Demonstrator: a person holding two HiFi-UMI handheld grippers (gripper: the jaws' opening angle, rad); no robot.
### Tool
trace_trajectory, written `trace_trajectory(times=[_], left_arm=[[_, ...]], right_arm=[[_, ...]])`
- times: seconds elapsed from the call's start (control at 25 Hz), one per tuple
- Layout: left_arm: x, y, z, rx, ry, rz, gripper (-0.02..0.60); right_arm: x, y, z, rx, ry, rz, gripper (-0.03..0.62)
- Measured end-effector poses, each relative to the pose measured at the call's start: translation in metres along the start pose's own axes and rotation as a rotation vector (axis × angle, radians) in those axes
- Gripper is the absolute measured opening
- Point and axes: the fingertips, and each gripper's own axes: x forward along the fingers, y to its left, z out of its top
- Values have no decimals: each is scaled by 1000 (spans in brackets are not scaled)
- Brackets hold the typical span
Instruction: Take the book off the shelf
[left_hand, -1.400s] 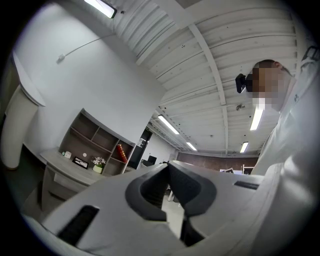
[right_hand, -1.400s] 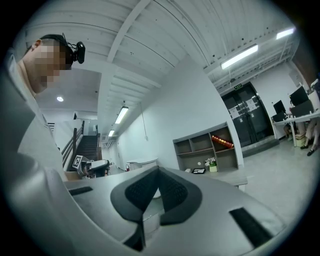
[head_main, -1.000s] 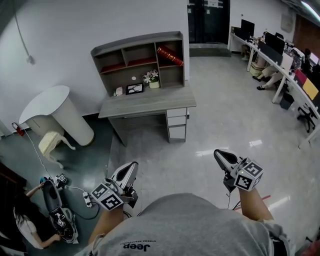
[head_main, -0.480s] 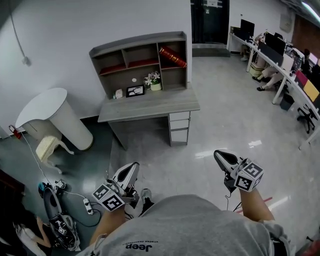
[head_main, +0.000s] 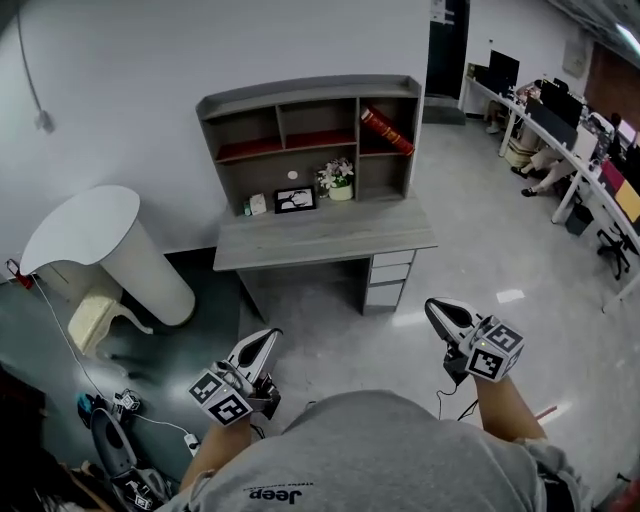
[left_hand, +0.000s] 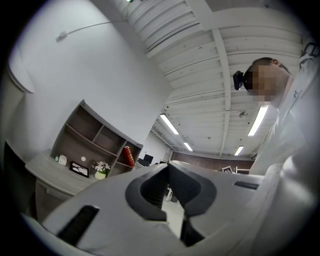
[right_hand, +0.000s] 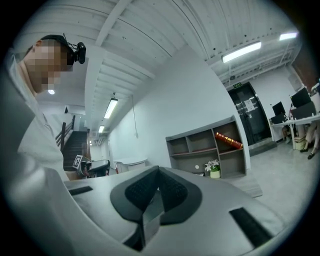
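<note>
One brand name is legible: "Jeep", printed in black on the person's grey fabric shirt. It sits at the bottom edge of the head view and appears upside down. A smaller line of print directly beside it cannot be read.

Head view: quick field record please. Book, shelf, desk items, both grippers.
book: red, leaning tilted in the top right compartment
shelf: grey hutch on the desk, against the wall
desk items: flower pot, framed picture
left gripper: shut, empty, well short of the shelf
right gripper: shut, empty, well short of the shelf
</note>
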Motion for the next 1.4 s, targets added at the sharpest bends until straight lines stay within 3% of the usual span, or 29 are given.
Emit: trace_trajectory(times=[0.36,0.84,1.12,1.4], left_arm=[[-23,131,61,-8,-9,12,28],[-10,236,81,-29,11,29,28],[45,276,64,-45,48,47,28],[135,342,53,-6,30,146,28]], right_arm=[[147,17,20,-33,17,4,11],[236,-29,21,-28,60,-32,11],[277,-92,19,5,73,-7,11],[356,-207,33,6,48,113,11]])
